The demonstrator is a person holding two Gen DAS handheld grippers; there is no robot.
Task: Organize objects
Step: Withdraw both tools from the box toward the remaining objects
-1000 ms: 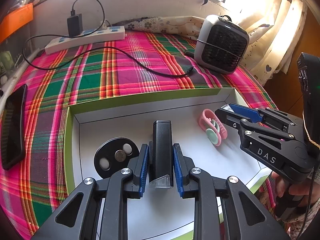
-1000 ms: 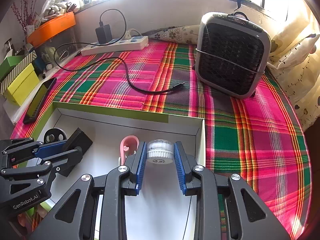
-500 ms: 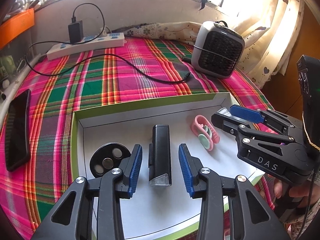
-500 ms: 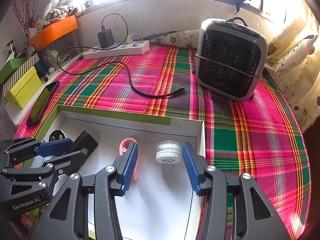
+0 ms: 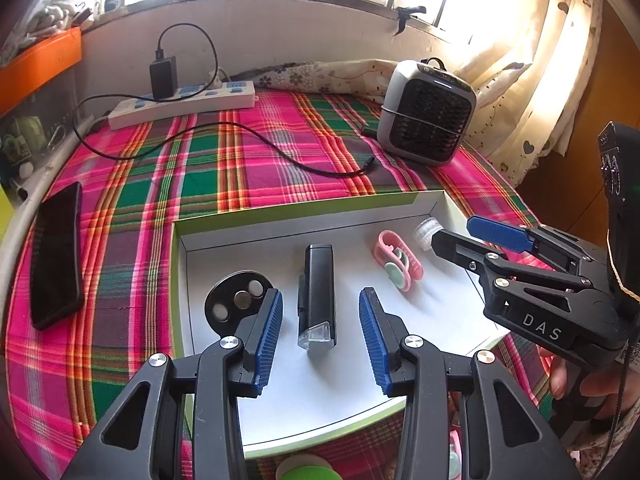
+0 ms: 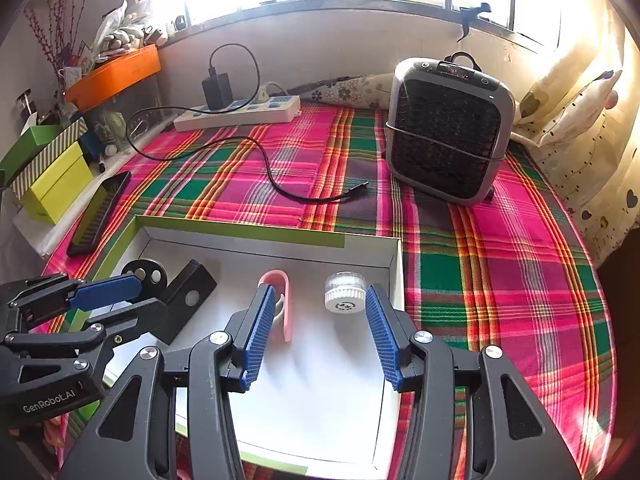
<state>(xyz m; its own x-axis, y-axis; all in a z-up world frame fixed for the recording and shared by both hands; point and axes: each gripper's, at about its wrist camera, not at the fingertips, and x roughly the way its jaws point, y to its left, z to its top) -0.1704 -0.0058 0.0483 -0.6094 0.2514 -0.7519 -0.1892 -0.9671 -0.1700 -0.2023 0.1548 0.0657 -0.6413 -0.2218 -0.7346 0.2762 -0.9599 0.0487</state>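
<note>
On plaid cloth (image 5: pixel 248 168), pink-green-orange weave, sits a shallow tray (image 5: pixel 280 210): white card floor, lime-green rim. Four items lie flat inside, apart from one another: matte black disc (image 5: pixel 234 300) with three round insets; long black boxy light (image 5: pixel 318 292) with clear wedge lens at its near end; pink oval clip (image 5: pixel 396 260) with mint centre; small white ribbed cap (image 6: pixel 345 291) near the tray's right wall

Left gripper (image 5: pixel 320 332): ribbed blue pads parted and widening, light between them, no contact either side. Right gripper (image 6: pixel 316 330): pads apart, cap just ahead between the tips, untouched; clip beside the left pad

Behind the tray: grey heater (image 6: pixel 448 136) with black mesh grille, rounded corners; white power strip (image 5: pixel 184 104) with black adapter; slack black cable (image 5: pixel 280 156). Glossy black phone (image 5: pixel 56 252) flat at the cloth's left edge
</note>
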